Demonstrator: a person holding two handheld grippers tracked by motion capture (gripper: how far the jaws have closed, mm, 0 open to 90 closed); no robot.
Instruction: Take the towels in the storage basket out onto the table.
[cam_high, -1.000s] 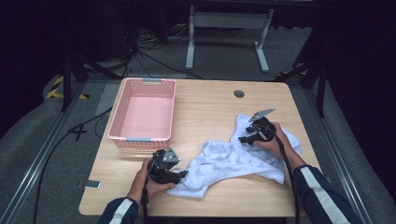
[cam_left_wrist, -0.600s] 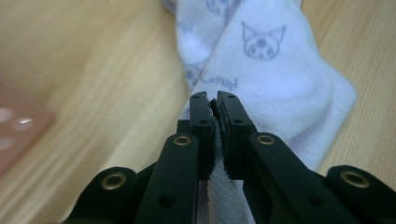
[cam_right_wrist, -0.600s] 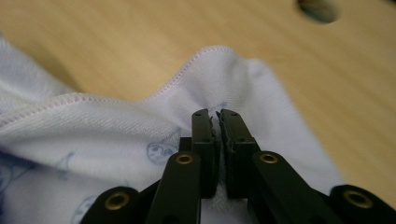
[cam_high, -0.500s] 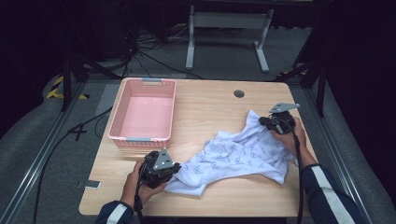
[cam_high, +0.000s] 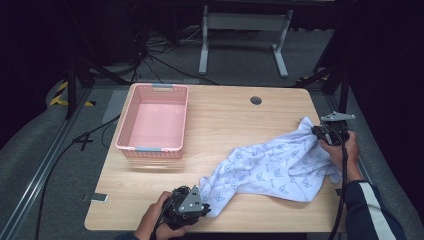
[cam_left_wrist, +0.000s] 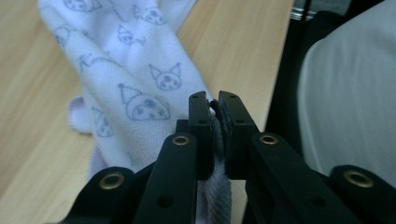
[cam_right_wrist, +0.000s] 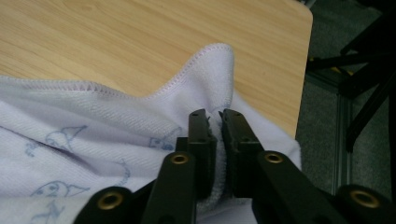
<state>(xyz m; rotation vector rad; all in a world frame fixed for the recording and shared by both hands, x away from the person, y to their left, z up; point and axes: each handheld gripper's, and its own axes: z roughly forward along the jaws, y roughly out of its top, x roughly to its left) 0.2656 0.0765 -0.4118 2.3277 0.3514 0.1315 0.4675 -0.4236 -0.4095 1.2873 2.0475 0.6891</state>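
A white cloth (cam_high: 280, 167) printed with small grey cat faces lies stretched across the right half of the wooden table (cam_high: 235, 115). My left gripper (cam_high: 206, 208) is at the near edge, shut on the cloth's near-left corner. In the left gripper view the cloth (cam_left_wrist: 130, 79) is pinched between the pads of that gripper (cam_left_wrist: 215, 100). My right gripper (cam_high: 317, 131) is at the table's right edge, shut on the far-right corner. The right gripper view shows the hemmed fold of the cloth (cam_right_wrist: 93, 126) clamped in that gripper (cam_right_wrist: 214, 116). Both pairs of jaws have just been closing on the cloth, then eased slightly.
An empty pink plastic basket (cam_high: 127, 142) stands on the table's left side. A round cable hole (cam_high: 256, 100) sits near the far edge. The table's right edge (cam_right_wrist: 299, 70) drops off close beside my right gripper, with dark floor and frame legs beyond.
Both grippers closed on the cloth. The right one moved right toward the table's edge and the left one came nearer the front edge, drawing the bunched cloth out long between them.
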